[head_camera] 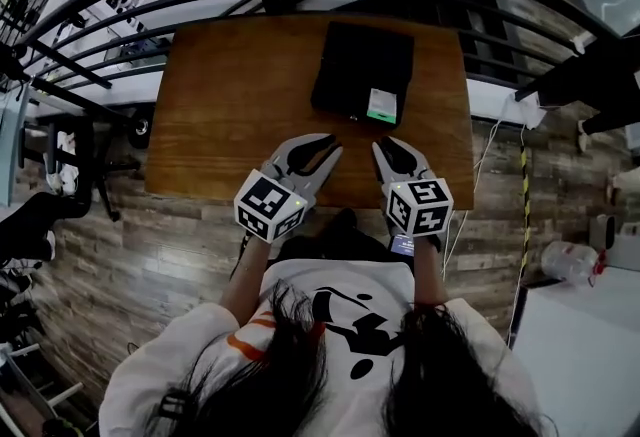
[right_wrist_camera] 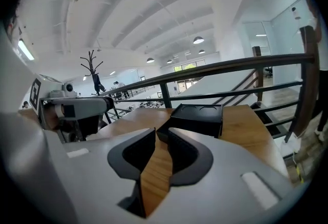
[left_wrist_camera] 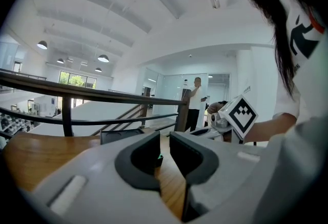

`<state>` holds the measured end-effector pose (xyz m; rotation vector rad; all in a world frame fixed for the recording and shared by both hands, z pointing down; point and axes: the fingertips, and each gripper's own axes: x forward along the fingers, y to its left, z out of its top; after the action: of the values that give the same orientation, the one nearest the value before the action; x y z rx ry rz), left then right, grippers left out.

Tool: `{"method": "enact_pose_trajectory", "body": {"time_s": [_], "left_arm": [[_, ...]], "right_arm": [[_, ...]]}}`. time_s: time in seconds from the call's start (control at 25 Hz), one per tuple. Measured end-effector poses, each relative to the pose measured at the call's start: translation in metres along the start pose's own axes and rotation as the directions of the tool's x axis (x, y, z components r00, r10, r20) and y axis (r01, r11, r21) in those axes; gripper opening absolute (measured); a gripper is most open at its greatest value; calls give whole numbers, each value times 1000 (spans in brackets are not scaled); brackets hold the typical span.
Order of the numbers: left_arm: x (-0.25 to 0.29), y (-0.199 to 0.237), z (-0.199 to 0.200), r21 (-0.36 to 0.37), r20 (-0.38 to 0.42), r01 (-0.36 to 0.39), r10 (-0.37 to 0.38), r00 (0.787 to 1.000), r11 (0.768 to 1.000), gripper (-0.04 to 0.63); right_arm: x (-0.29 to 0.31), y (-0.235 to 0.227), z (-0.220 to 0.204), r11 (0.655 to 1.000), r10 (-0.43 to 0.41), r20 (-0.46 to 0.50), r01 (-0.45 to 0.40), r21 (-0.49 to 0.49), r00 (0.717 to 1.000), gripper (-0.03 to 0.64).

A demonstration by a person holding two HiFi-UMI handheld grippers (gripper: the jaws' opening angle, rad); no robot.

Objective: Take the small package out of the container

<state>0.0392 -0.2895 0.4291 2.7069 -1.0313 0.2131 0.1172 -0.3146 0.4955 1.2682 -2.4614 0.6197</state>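
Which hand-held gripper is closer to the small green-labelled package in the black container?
Right. The right hand-held gripper is just short of the small package, pointing at it without touching. The left hand-held gripper is further left, by the other near corner of the black container.

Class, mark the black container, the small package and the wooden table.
black container (head_camera: 350,55): head view, middle of its top
small package (head_camera: 382,105): head view, its pale label
wooden table (head_camera: 235,105): head view, bare wood at left
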Motion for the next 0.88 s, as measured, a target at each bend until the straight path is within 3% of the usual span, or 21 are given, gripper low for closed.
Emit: {"method": "enact_pose_trajectory", "body": {"time_s": [0.32, 0.56, 0.72, 0.88], "left_arm": [[25, 5, 3, -1, 1, -38, 38, 999, 999, 34], [34, 6, 6, 7, -9, -48, 48, 999, 999, 34], [36, 10, 13, 15, -3, -36, 36, 999, 999, 34], [32, 20, 18, 13, 0, -24, 24, 1000, 1000, 34]], "right_arm": [[35, -38, -10, 987, 9, -85, -23, -159, 996, 132], [68, -54, -15, 956, 18, -166, -66, -287, 986, 183], [88, -64, -23, 894, -2, -244, -107, -435, 970, 215], [108, -63, -38, 823, -4, -355, -199, -532, 935, 280]]}}
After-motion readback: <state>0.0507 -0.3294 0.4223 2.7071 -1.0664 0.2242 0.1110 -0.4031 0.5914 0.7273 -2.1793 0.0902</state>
